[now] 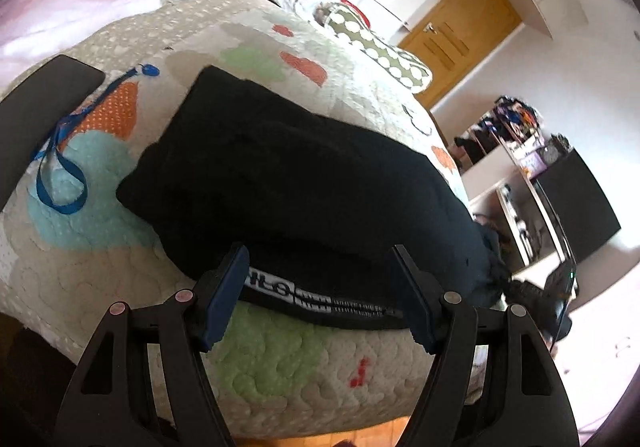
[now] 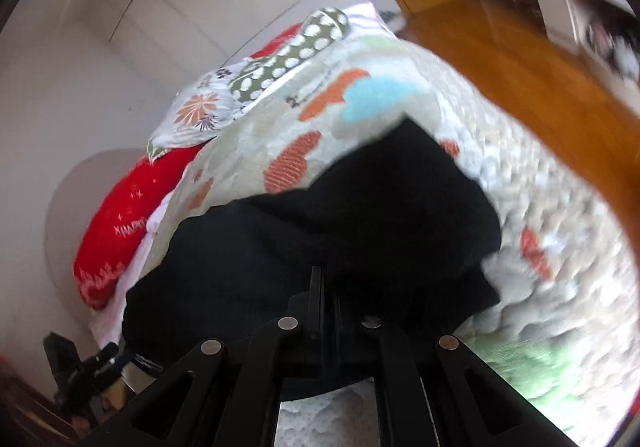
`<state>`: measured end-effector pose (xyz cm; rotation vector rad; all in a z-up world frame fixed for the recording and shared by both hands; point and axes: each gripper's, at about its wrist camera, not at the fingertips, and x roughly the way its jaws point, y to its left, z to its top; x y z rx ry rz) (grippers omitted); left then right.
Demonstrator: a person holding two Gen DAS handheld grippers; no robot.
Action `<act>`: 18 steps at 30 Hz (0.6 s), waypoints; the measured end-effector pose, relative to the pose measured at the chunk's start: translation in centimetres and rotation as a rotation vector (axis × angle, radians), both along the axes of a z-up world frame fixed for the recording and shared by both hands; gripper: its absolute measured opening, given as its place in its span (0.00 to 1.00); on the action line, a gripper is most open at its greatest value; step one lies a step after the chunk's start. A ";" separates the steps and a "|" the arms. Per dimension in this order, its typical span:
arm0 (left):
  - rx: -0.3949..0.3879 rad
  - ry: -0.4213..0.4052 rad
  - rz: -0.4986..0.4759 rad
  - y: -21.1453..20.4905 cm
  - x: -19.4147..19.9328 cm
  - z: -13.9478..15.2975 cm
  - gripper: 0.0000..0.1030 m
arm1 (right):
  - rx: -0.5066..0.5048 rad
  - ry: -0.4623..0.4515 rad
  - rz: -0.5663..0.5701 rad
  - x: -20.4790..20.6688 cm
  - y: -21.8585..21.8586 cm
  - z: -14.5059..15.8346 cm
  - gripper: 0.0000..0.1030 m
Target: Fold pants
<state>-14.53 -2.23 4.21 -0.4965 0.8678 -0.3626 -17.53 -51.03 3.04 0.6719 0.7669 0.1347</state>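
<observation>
Left gripper spread at waistband; right gripper pinching black pants. Risk: one-sided pull skews fold.

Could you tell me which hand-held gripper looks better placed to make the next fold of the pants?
Probably the right hand-held gripper: its fingers are shut on the black pants. The left one is open, straddling the waistband.

Matt black cloth pants, quilted textured bedspread
</observation>
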 end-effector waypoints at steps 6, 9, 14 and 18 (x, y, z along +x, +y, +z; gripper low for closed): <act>-0.062 0.006 0.059 -0.6 2.0 -0.5 0.77 | 0.027 -0.020 -0.001 0.3 -0.4 -0.1 0.03; -0.091 0.022 0.072 -1.2 3.3 -0.9 0.72 | 0.040 -0.027 -0.008 0.5 -0.7 -0.4 0.03; -0.107 -0.010 0.055 -0.1 3.3 0.6 0.07 | 0.005 -0.103 0.033 -0.7 -0.3 2.9 0.03; -0.033 -0.093 0.031 0.8 0.3 2.8 0.07 | -0.026 -0.119 0.101 -3.0 0.6 4.9 0.03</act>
